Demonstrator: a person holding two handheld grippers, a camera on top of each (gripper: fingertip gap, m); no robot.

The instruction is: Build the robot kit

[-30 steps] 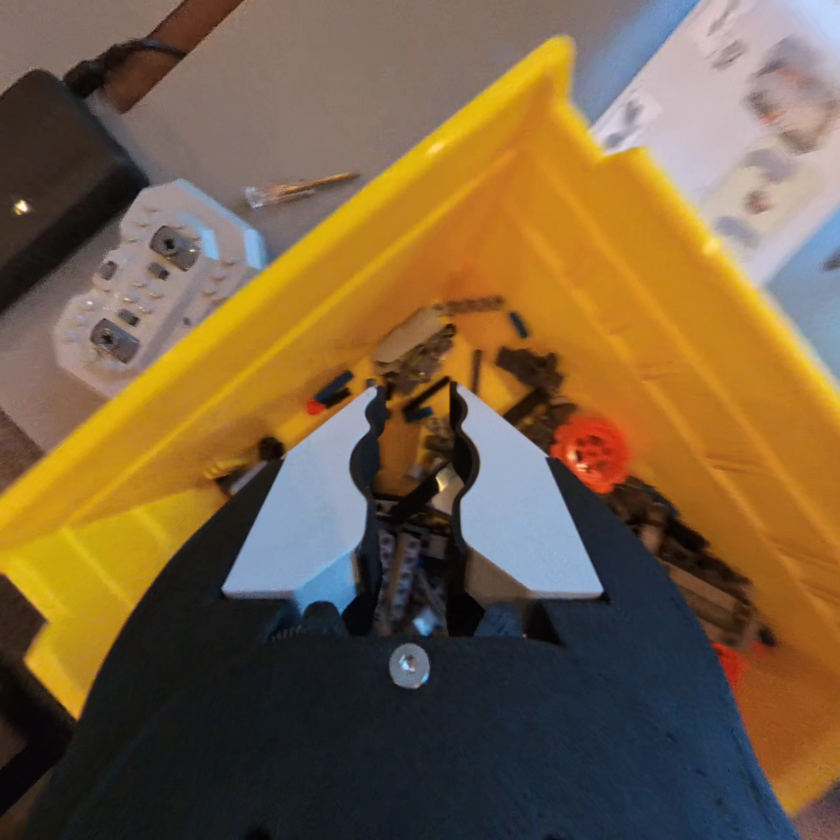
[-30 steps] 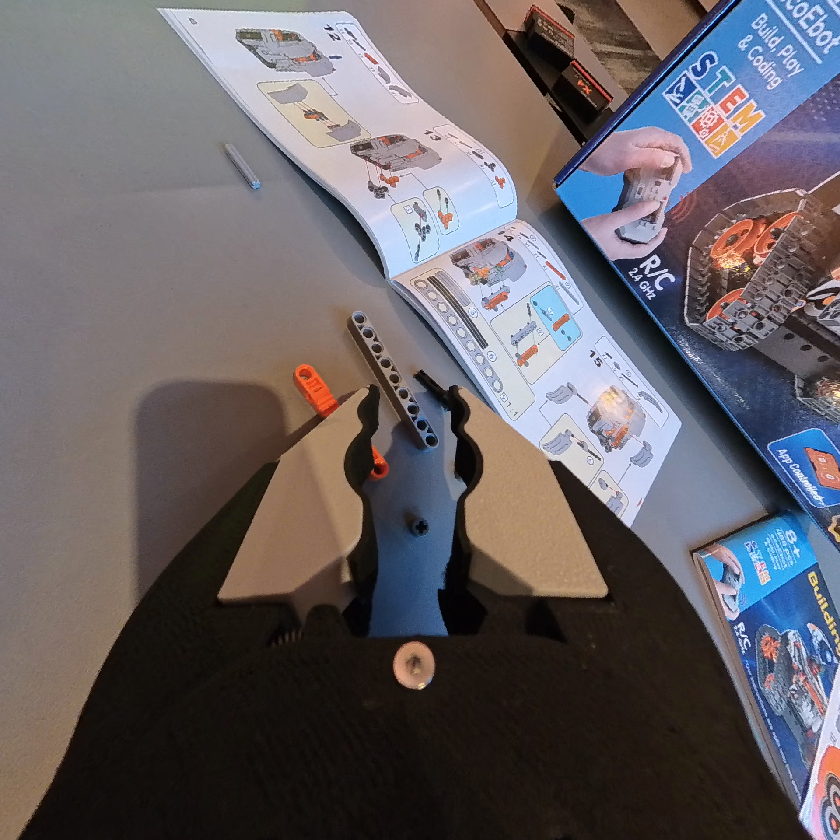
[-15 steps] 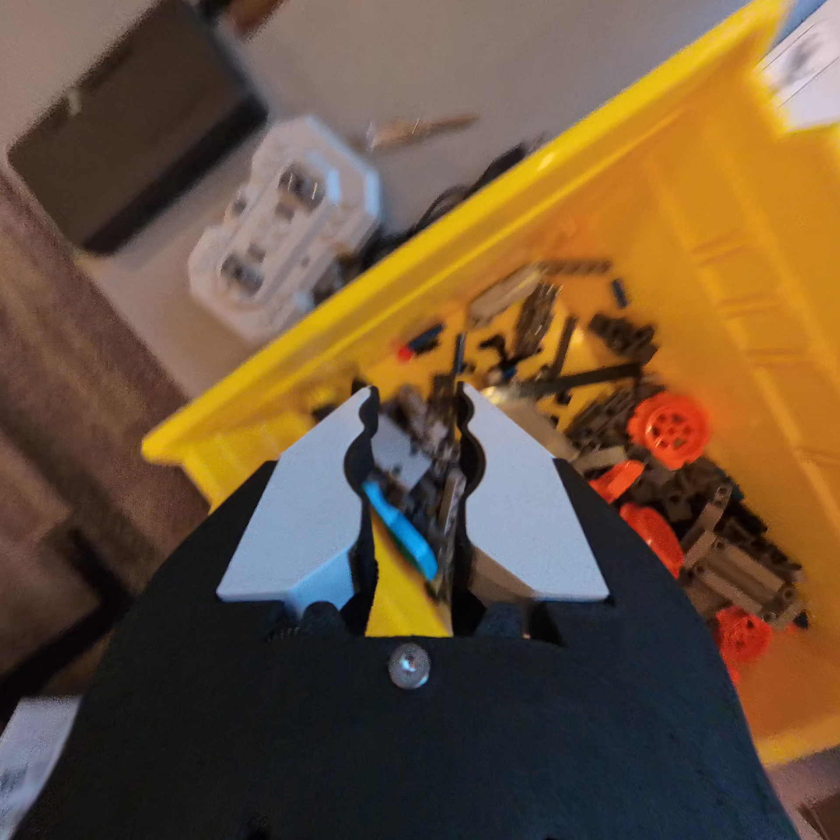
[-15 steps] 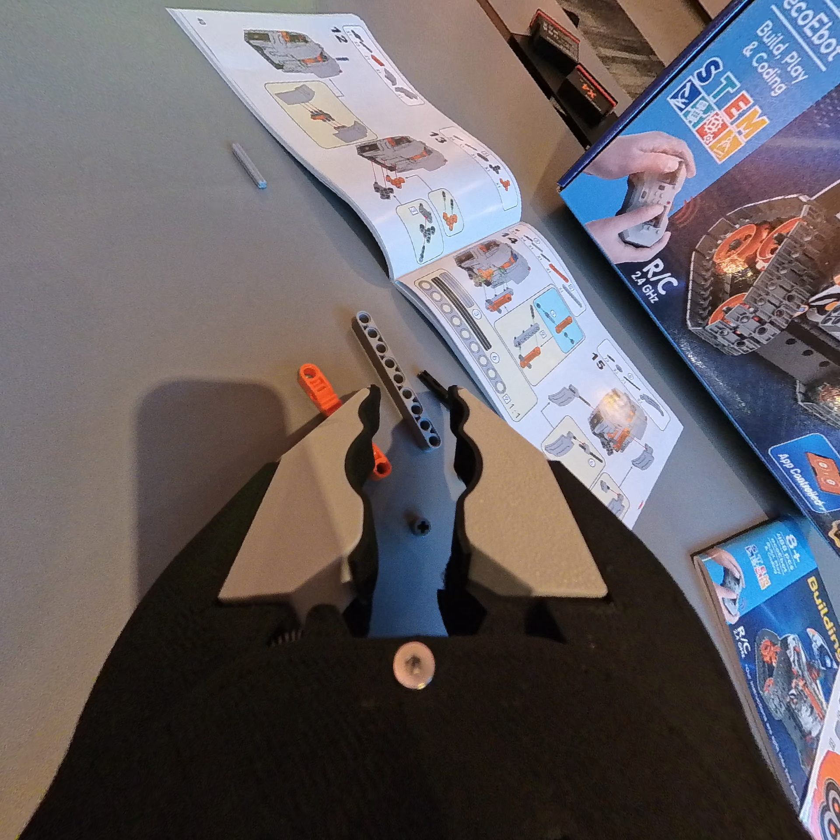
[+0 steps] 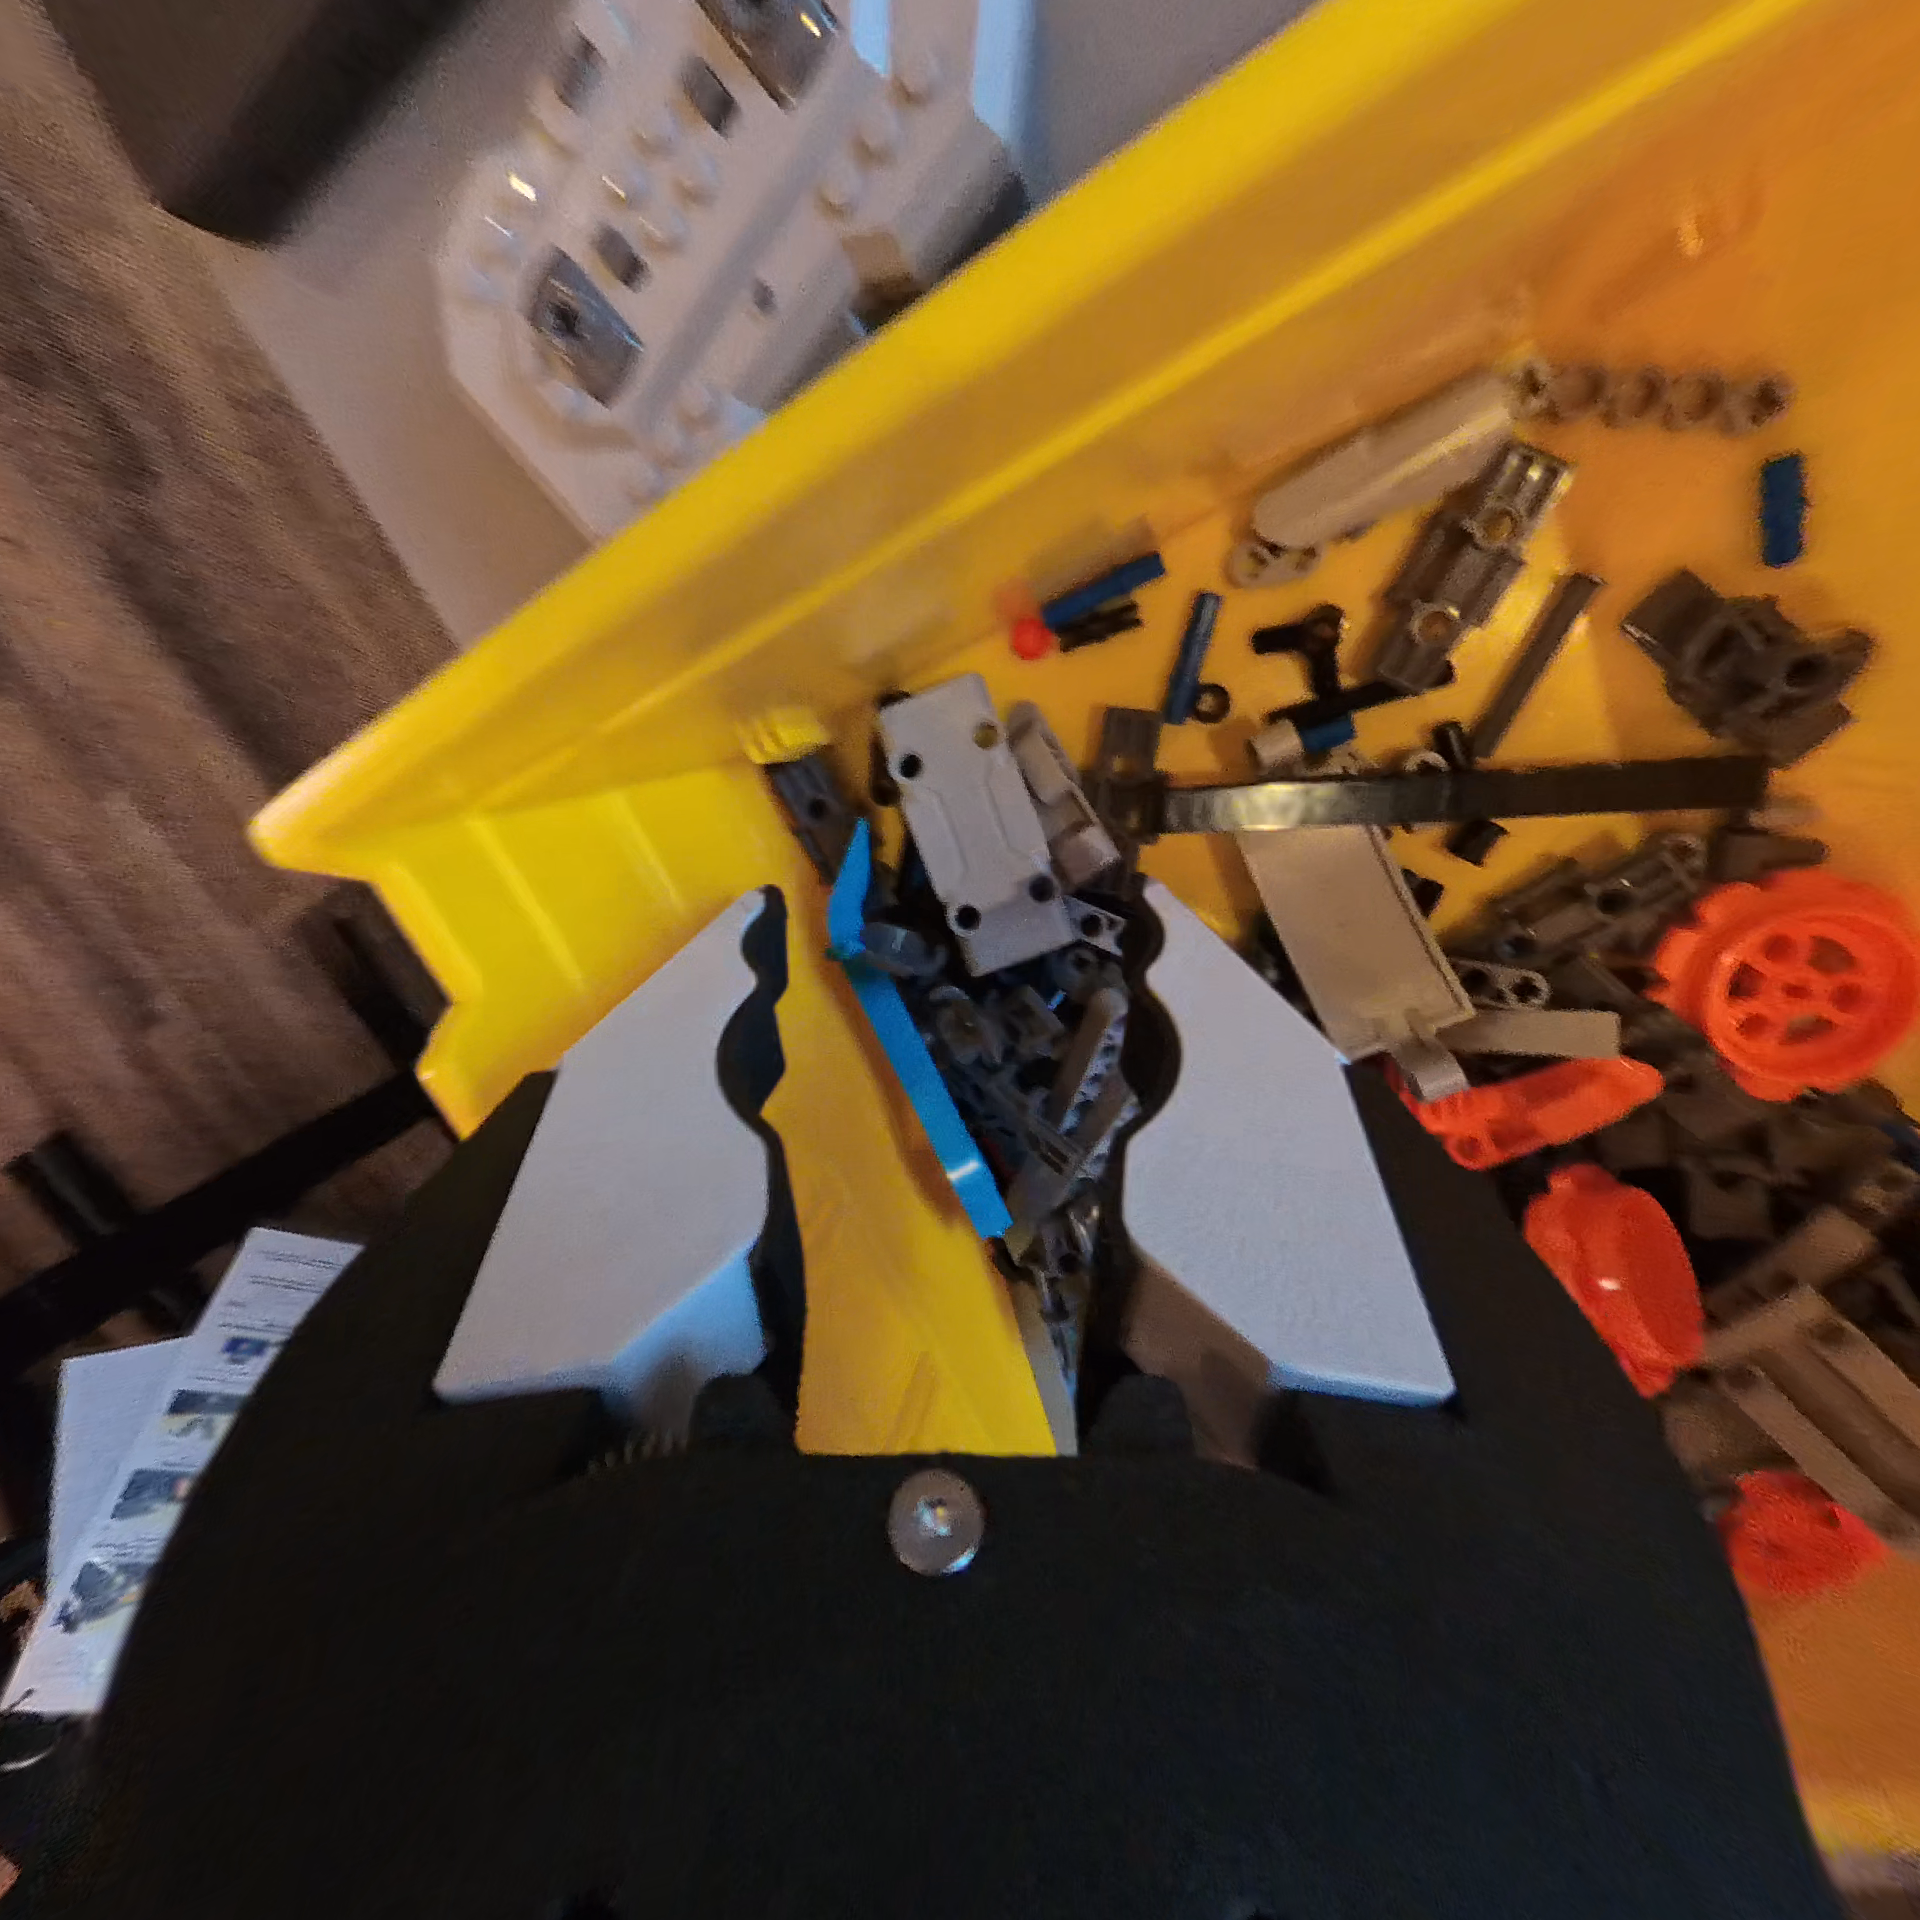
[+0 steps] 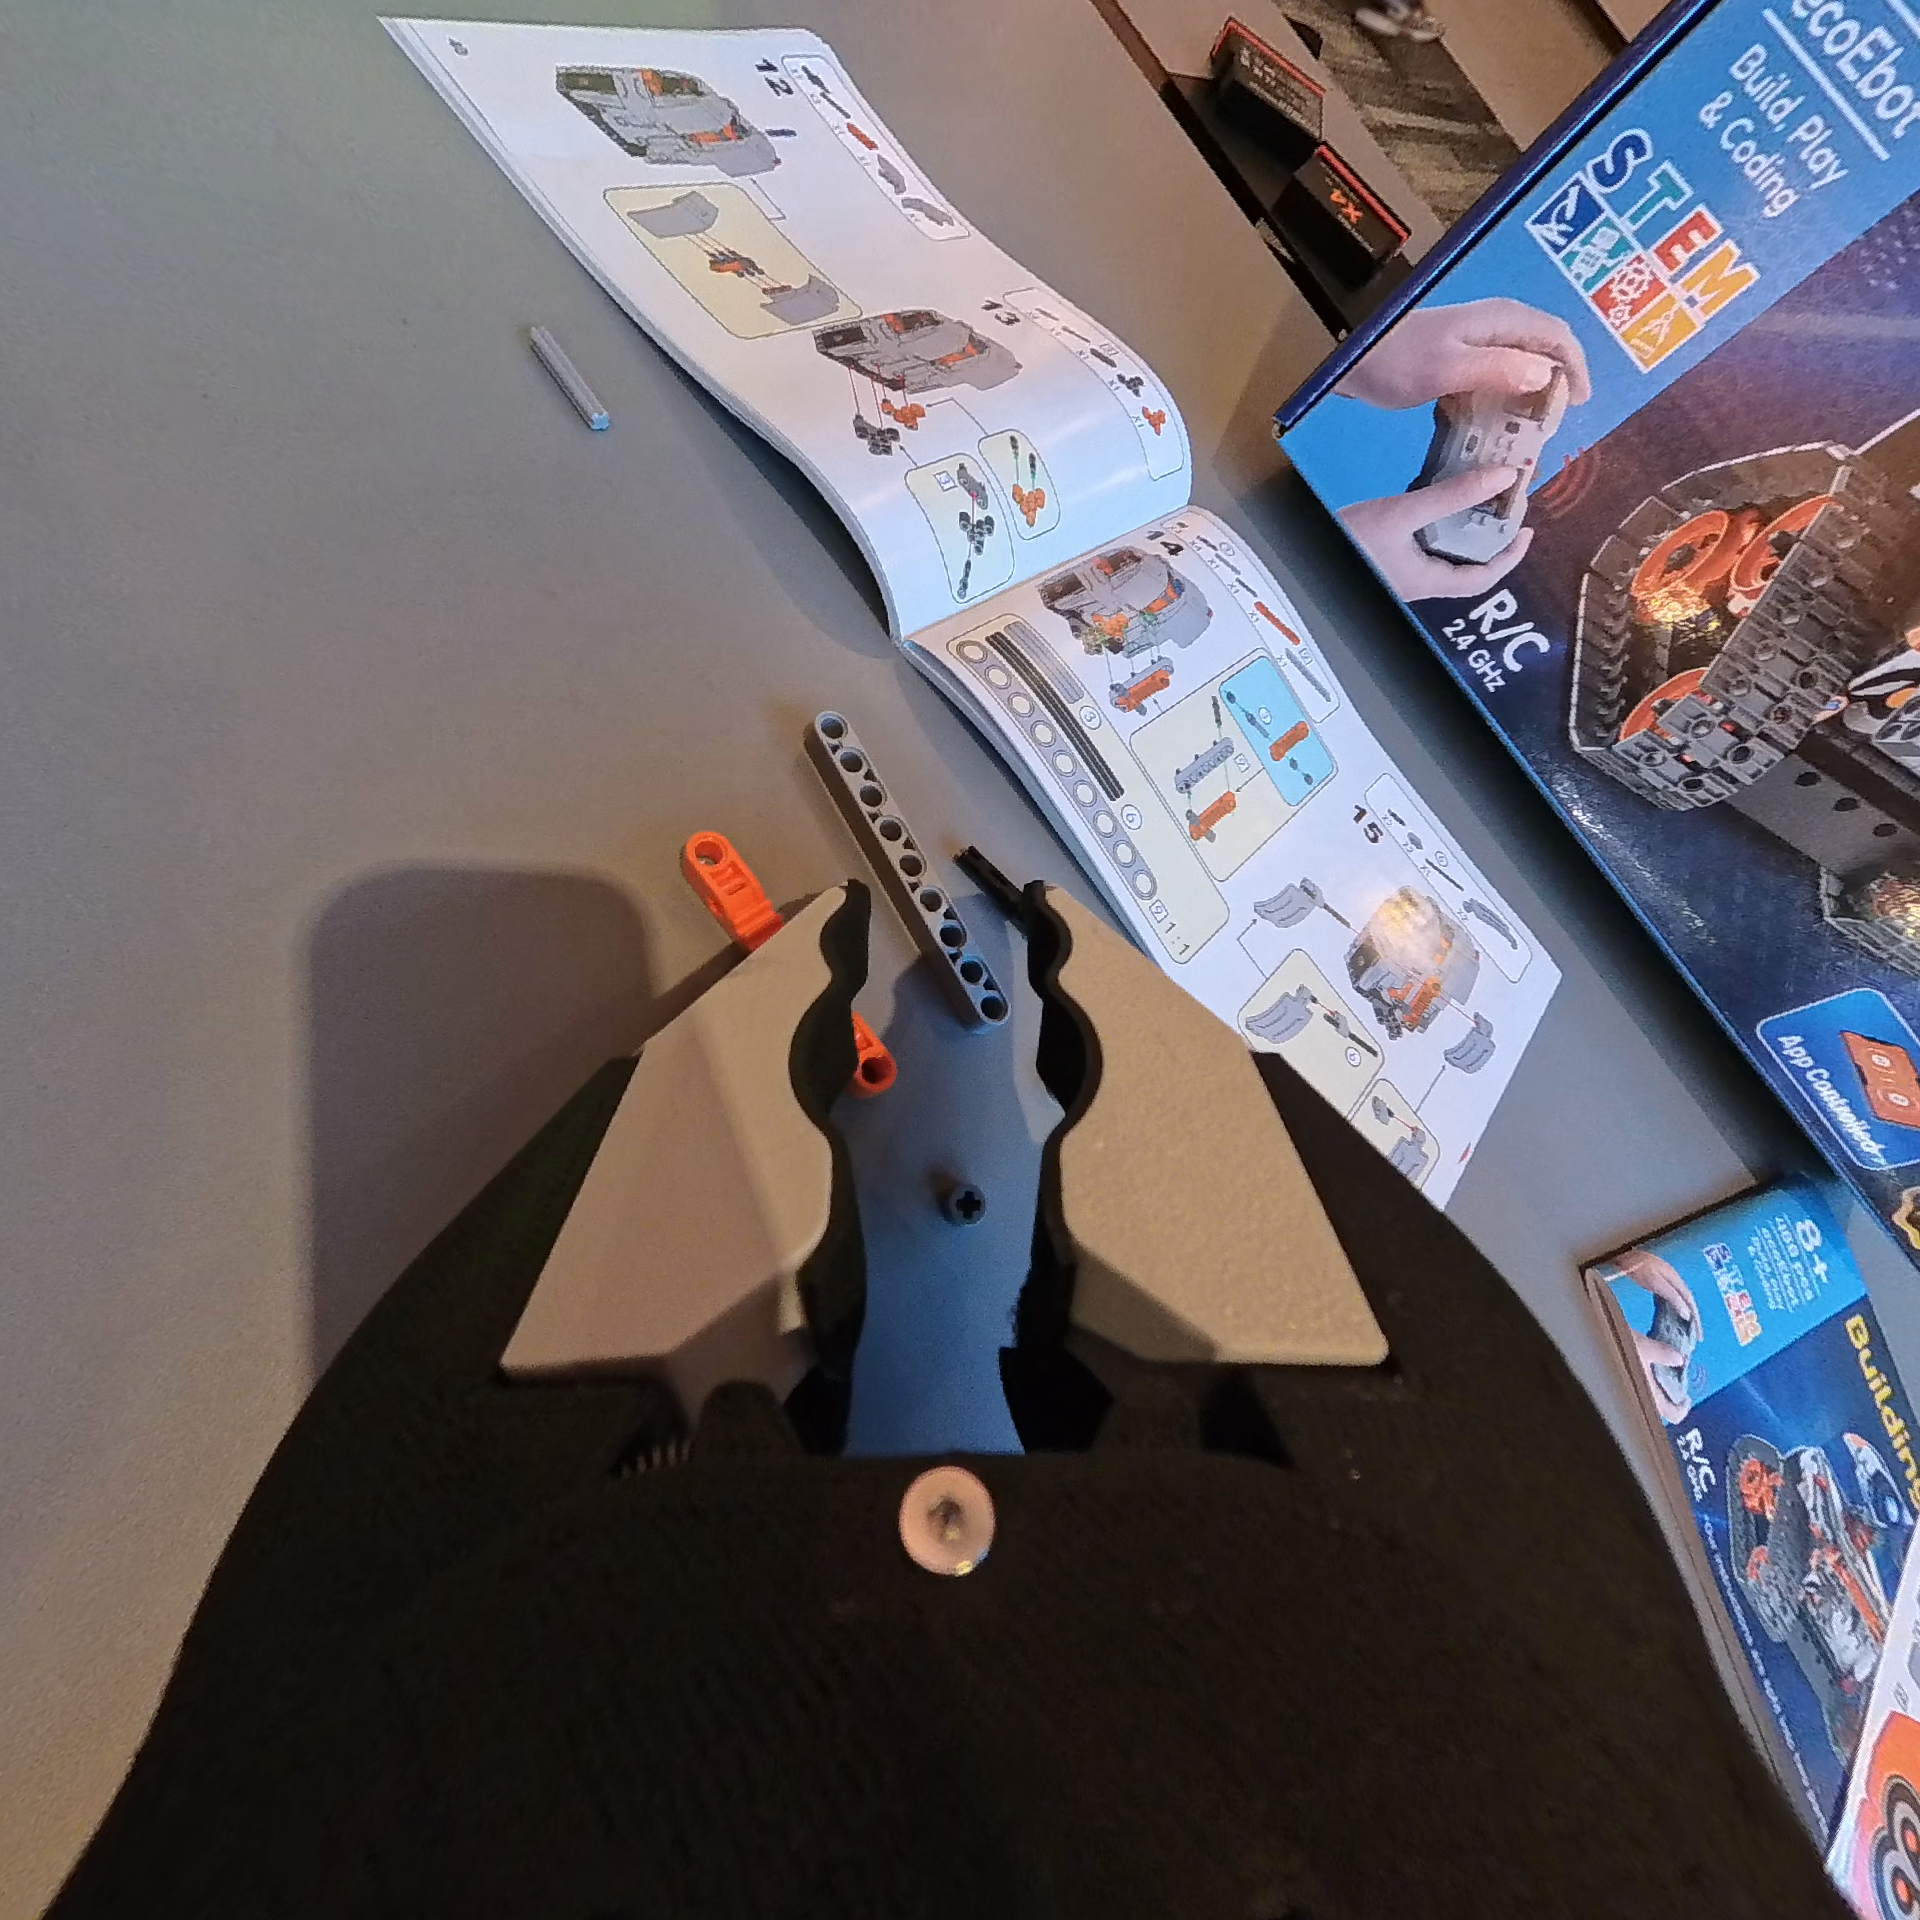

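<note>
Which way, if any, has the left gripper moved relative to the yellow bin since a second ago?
Yes. The left gripper has drawn back toward the yellow bin's open end, now straddling its low front edge; earlier it pointed deeper inside, near the orange wheel.

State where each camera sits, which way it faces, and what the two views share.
Left wrist view: on the left gripper, looking down into a yellow plastic bin of loose building pieces; only its open fingers show.
Right wrist view: on the right gripper, looking down at a grey tabletop with an open instruction booklet; its open fingers show.
Shared: nothing recognisable.
</note>
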